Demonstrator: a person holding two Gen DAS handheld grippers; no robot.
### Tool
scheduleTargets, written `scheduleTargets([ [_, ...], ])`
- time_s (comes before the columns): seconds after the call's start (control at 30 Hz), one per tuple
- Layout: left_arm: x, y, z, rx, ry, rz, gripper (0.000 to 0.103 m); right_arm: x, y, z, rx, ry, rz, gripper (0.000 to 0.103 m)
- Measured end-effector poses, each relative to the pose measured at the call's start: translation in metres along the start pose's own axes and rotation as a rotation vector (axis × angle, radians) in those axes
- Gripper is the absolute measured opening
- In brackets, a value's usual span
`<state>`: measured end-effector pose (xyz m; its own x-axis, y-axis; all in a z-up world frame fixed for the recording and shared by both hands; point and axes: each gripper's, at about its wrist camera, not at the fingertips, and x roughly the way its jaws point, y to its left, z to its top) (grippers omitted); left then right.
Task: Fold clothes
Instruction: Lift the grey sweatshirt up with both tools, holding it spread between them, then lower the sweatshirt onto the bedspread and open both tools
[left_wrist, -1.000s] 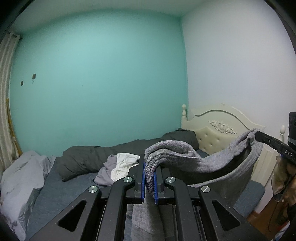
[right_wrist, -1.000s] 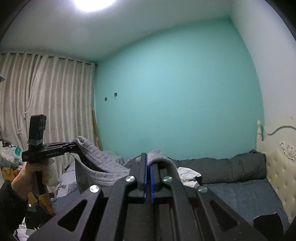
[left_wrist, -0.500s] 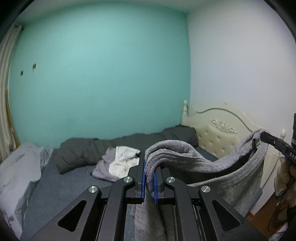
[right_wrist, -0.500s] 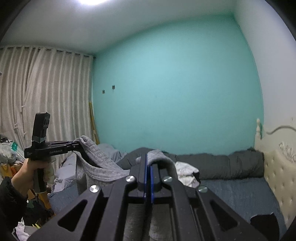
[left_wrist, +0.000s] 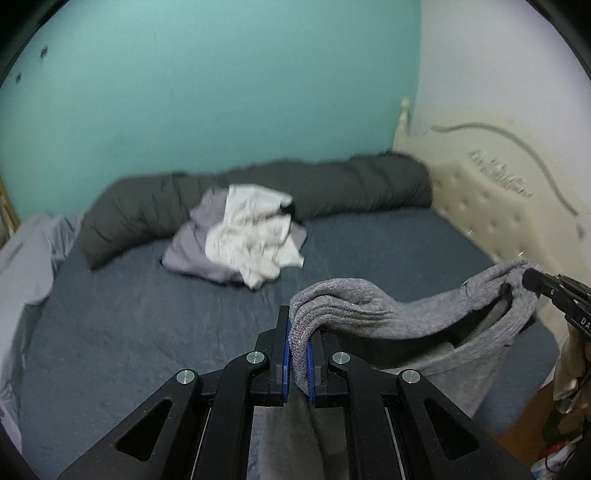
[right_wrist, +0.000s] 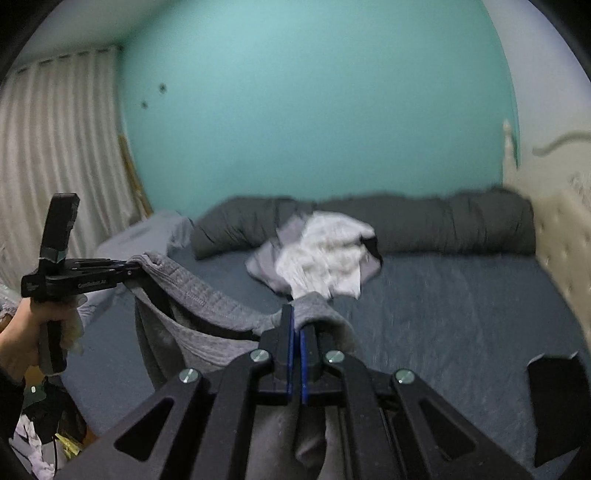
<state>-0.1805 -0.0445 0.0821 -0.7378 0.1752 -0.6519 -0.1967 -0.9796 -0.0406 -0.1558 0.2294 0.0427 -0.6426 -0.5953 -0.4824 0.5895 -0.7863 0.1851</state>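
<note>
So the grey garment (left_wrist: 373, 310) is strung between the two grippers, sagging in the middle like a hammock, hanging just above the near edge of the bed. The left gripper (left_wrist: 299, 354) has its blue pads clamped tight on a bunched edge of the fabric, and the right gripper (right_wrist: 295, 354) is pinched closed on the other edge the same way, with cloth spilling over its tips and trailing down below. From the right wrist view you can see a hand (right_wrist: 26, 332) gripping the left tool's handle off to the left side.

Past the grippers, the bed (left_wrist: 122, 332) is covered in a dark blue-grey sheet, mostly flat. Further ahead there's a crumpled pile, a white piece (left_wrist: 251, 236) lying on top of a lilac one (left_wrist: 192, 251), well apart from the held garment. Behind that a dark grey rolled-up duvet (left_wrist: 351, 181) runs along the teal wall (left_wrist: 207, 81). Off to the right is a cream tufted headboard (left_wrist: 491, 206) against a white wall; to the left, pale bedding (right_wrist: 133, 240) and beige curtains (right_wrist: 55, 147). Everything is a bit motion-blurred.
</note>
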Motion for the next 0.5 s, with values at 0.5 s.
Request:
scheduleTargets([
  [0.5, 0.268, 0.061, -0.050, -0.142, 0.221, 0.001, 0.007, 0.220, -0.106, -0.062, 0.181, 0.224, -0.082, 0.002],
])
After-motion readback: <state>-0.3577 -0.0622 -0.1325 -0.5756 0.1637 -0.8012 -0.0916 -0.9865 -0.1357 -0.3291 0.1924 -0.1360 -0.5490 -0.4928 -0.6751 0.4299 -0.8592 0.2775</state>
